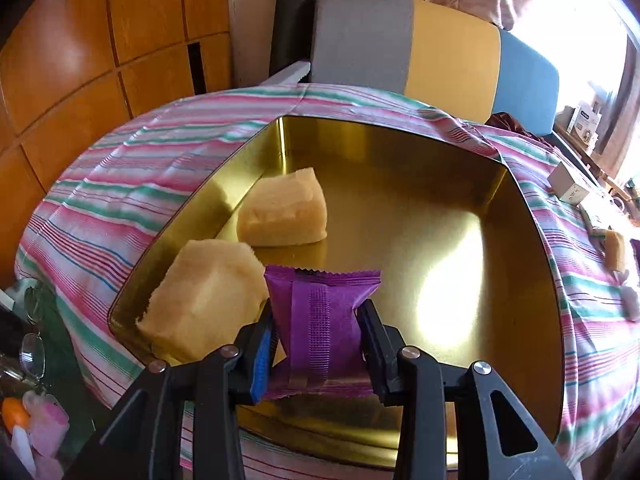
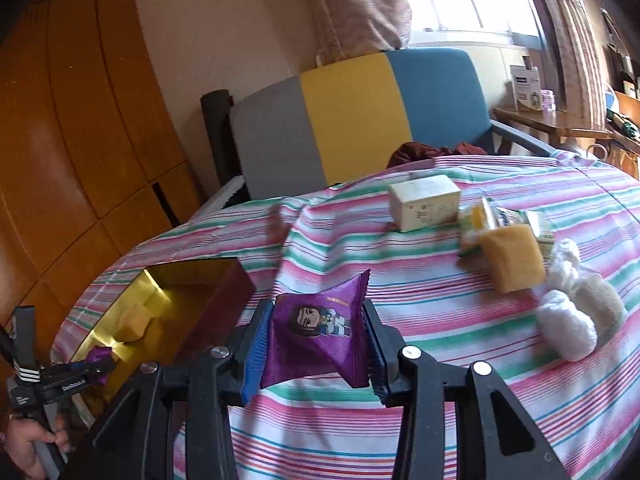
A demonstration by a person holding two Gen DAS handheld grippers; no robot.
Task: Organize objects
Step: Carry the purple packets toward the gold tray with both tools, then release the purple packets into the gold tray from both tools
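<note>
My left gripper (image 1: 318, 340) is shut on a purple snack packet (image 1: 320, 320) and holds it over the near edge of a gold tin tray (image 1: 500, 208). Two yellow sponge blocks (image 1: 284, 210) (image 1: 200, 300) lie in the tray's left side. My right gripper (image 2: 318, 340) is shut on a second purple packet (image 2: 316, 332) with a cartoon face, above the striped tablecloth (image 2: 440, 312). The tray (image 2: 180, 276) and the left gripper (image 2: 86, 370) show at the left of the right wrist view.
On the cloth to the right lie a white box (image 2: 424, 202), a green-yellow wrapped pack (image 2: 480, 216), a yellow sponge (image 2: 514, 258) and white cotton wads (image 2: 568, 332). A grey, yellow and blue chair back (image 2: 352, 120) stands behind the table. A wooden wardrobe (image 1: 80, 60) is at left.
</note>
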